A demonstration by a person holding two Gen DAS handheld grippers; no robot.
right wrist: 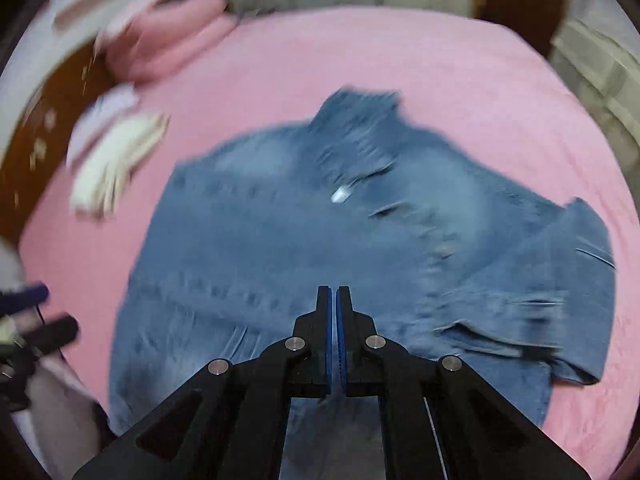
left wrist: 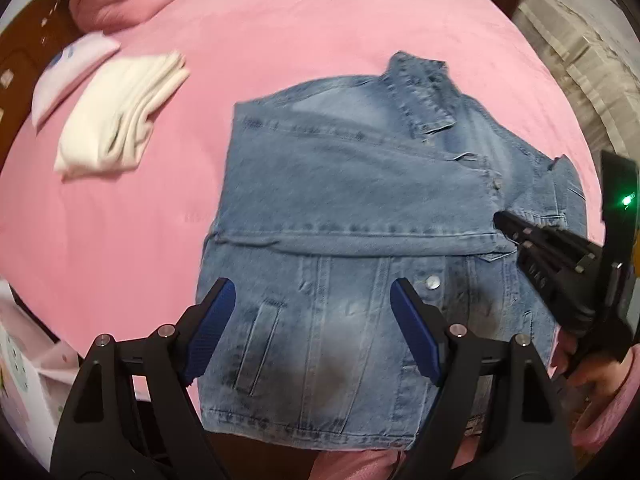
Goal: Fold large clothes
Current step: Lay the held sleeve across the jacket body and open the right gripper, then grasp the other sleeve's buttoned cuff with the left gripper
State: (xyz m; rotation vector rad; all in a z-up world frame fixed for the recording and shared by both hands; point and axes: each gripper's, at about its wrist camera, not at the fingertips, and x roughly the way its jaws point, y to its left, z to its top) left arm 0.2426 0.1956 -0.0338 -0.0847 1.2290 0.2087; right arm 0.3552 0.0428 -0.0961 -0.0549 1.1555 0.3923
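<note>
Denim jacket (left wrist: 360, 216) fills the left wrist view, lying flat on the pink bed (left wrist: 280, 40) with its collar toward 1 o'clock and its hem at 6 o'clock, a sleeve folded across the chest from 9 toward 3 o'clock. The left claw (left wrist: 312, 332) hangs over the hem end with its jaws wide and nothing between them; the jacket's long axis runs away from it toward 12 to 1 o'clock. The right claw (left wrist: 500, 218) enters from 3 o'clock, above the jacket's right edge. A folded cream garment (left wrist: 120, 120) lies well apart at 10 o'clock. In the right wrist view, blurred, the right claw (right wrist: 334, 292) has its blue pads pressed together, empty, above the jacket's (right wrist: 280, 240) lower middle; the collar lies at 12 o'clock, and a loose sleeve (right wrist: 560, 280) sprawls at 3 o'clock, not yet folded in. That sleeve looks nearer the right hand, so the next fold likely falls to it, and its jaws would first have to part.
</note>
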